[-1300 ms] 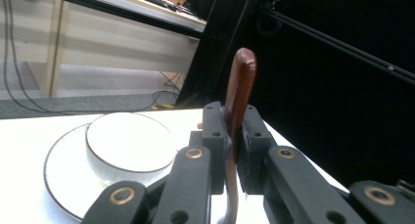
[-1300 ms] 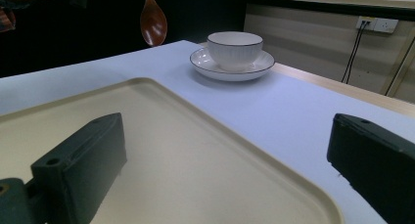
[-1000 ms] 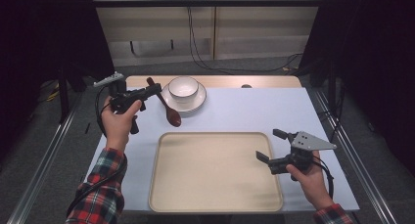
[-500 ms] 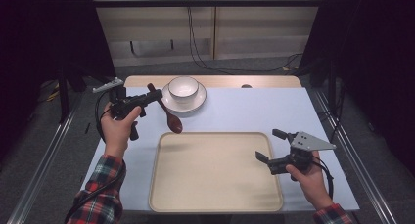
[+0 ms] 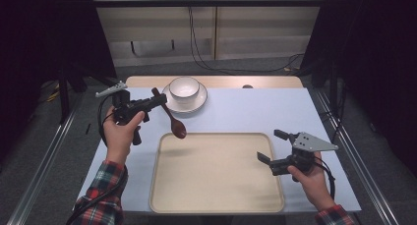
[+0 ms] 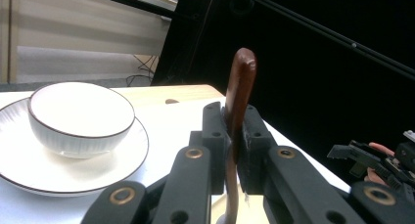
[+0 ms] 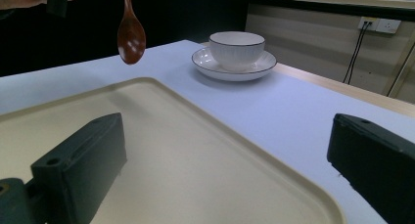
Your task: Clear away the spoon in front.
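A light blue mat covers most of the table point(image 5: 236, 107), whose wooden top shows as a strip along the far edge; on the near half of the mat lies a wide beige tray point(image 5: 216, 173) with a raised rim and rounded corners, its floor bare; behind it, toward the far edge, a white saucer point(image 5: 195, 103) with a dark rim line carries a white bowl point(image 5: 184, 87), also dark-rimmed, and the bowl's inside looks white and bare as far as the high view shows; the right gripper point(image 5: 274, 147) is held at the tray's right edge, its jaws spread wide with nothing between them; the left gripper point(image 5: 158, 100) is lifted left of the saucer, its jaws pinching the handle of a brown wooden spoon point(image 5: 171, 118), whose bowl hangs down over the tray's far left corner, clear of the surface.
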A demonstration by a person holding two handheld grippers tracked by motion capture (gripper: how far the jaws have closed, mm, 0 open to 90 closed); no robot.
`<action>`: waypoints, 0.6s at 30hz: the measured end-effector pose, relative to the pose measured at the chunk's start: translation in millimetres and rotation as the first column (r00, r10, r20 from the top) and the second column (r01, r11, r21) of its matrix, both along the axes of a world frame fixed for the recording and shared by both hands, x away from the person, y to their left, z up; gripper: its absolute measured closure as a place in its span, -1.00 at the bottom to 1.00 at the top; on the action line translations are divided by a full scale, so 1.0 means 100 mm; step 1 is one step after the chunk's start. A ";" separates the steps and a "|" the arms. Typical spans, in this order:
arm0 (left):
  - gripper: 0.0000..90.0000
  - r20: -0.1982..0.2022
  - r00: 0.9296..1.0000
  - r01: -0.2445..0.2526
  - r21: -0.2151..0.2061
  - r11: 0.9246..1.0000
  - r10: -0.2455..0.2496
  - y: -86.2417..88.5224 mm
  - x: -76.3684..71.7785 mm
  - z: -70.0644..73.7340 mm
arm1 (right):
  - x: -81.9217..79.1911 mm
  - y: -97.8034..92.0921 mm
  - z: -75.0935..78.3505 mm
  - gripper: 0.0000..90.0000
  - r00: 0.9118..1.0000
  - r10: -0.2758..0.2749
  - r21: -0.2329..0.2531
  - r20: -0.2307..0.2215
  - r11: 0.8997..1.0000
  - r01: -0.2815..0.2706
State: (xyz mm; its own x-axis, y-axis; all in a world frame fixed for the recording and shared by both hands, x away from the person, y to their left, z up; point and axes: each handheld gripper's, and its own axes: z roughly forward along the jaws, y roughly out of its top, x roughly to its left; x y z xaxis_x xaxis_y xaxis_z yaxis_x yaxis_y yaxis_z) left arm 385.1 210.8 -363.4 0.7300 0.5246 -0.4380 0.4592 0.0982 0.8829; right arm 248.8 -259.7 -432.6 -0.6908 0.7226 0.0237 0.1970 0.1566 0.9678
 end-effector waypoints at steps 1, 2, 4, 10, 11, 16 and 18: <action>0.87 0.002 1.000 0.002 0.001 1.000 -0.002 -0.01 -0.01 -0.01 | 0.00 0.00 0.00 -0.99 1.000 0.002 -0.005 0.002 1.000 -0.002; 0.87 -0.003 1.000 0.002 -0.006 1.000 -0.002 -0.02 -0.02 -0.01 | 0.00 -0.01 0.00 -0.99 1.000 0.004 -0.008 0.005 1.000 -0.004; 0.87 0.000 1.000 0.006 0.004 1.000 -0.006 -0.03 -0.04 -0.03 | 0.00 -0.01 0.00 -0.99 1.000 0.003 -0.001 0.007 1.000 -0.003; 0.87 0.002 0.999 0.039 0.002 0.999 -0.039 -0.06 -0.09 -0.05 | 0.00 -0.01 0.00 -0.99 1.000 0.001 0.005 0.004 1.000 -0.001; 0.87 -0.002 0.999 0.037 0.001 0.999 -0.037 -0.06 -0.10 -0.05 | 0.01 -0.01 0.00 -0.99 1.000 0.003 0.005 0.005 1.000 -0.003; 0.87 -0.004 0.999 0.050 0.004 0.999 -0.050 -0.07 -0.14 -0.07 | 0.00 0.00 0.00 -1.00 1.000 0.001 0.000 0.001 1.000 -0.001; 0.87 -0.008 0.998 0.054 0.004 0.999 -0.054 -0.08 -0.16 -0.08 | 0.00 0.00 0.00 -1.00 1.000 0.001 0.000 0.000 1.000 -0.001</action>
State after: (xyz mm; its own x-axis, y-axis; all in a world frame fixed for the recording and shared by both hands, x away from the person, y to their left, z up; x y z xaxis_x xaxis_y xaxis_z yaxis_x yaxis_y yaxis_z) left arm 369.5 202.6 -371.0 0.7540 0.4861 -0.4418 0.4707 0.0694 0.8796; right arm 248.8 -259.6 -432.6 -0.6915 0.7220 0.0237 0.1970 0.1569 0.9678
